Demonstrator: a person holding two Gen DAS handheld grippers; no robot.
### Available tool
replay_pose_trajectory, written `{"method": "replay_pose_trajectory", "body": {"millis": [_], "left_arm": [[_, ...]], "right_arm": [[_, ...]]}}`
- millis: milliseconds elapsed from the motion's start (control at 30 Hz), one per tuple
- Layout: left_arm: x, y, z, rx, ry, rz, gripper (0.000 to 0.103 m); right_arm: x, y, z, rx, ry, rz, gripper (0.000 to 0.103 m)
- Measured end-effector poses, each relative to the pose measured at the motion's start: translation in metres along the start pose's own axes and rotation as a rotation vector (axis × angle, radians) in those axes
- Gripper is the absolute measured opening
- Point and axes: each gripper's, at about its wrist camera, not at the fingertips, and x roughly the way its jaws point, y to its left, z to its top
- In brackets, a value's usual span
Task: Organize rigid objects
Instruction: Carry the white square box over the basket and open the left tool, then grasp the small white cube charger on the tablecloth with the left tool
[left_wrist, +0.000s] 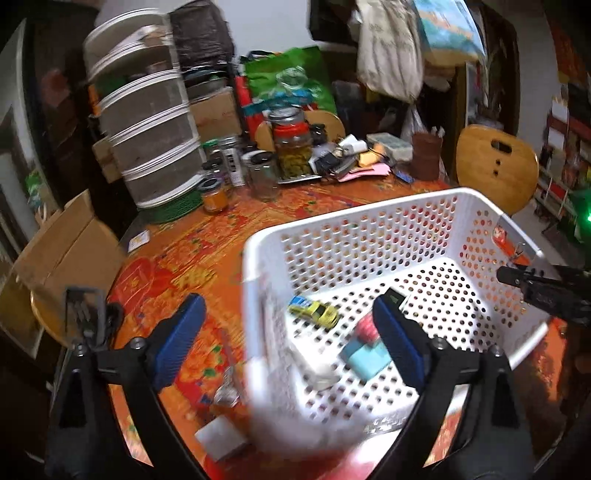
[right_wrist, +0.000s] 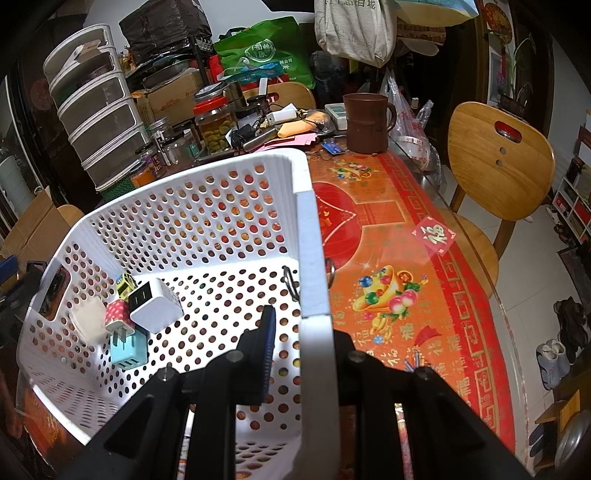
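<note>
The right gripper (right_wrist: 301, 328) clamps the white basket (right_wrist: 314, 236) wall; the left gripper (left_wrist: 291, 332) gapes wide, straddling its 9 o'clock rim.

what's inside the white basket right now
Inside the white basket: a yellow toy car, a white charger cube, a light blue charger, a red patterned plug and a metal ring. The right claw clamps its wall, hiding some floor.
</note>
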Motion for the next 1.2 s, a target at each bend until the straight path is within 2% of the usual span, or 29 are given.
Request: {"method": "replay_pose_trajectory", "body": {"millis": [167,300,400,500,700,767,900,1000,1067,1200], "left_arm": [[-0.043,0.069,-0.042,-0.12,-0.032,0.029,0.102],[-0.034,0.11,-0.089,-0.183,0.054,0.065,0.102],[-0.011,0.117,-0.121,-0.182,0.133,0.065,0.102],[0.011,0.114,-0.144,-0.184,0.188,0.031,0.102],[0.043,0.105,-0.16,-0.188,0.227,0.021,0.101],[0.05,0.1,-0.16,-0.191,0.235,0.02,0.097],[0.065,0.092,-0.158,-0.197,0.263,0.026,0.072],[0.065,0.09,-0.16,-0.214,0.251,-0.012,0.056],[0.061,0.087,-0.16,-0.197,0.234,0.024,0.056],[0.047,0.086,-0.158,-0.195,0.177,0.016,0.056]], "right_arm": [[0.0,-0.001,0.0,-0.001,0.001,0.001,0.021],[0.0,-0.002,0.0,0.001,-0.001,0.003,0.021],[0.0,-0.002,0.0,0.002,0.0,0.002,0.021],[0.0,-0.002,0.0,0.002,0.0,0.003,0.021],[0.001,-0.002,0.0,-0.001,0.0,0.003,0.021],[0.001,-0.002,0.0,-0.001,0.0,0.002,0.021],[0.001,-0.002,0.0,-0.002,0.001,0.002,0.021],[0.001,-0.002,0.0,-0.003,0.001,0.002,0.021],[0.001,-0.002,0.0,-0.002,0.001,0.002,0.021],[0.001,-0.002,0.0,-0.001,0.001,0.002,0.021]]}}
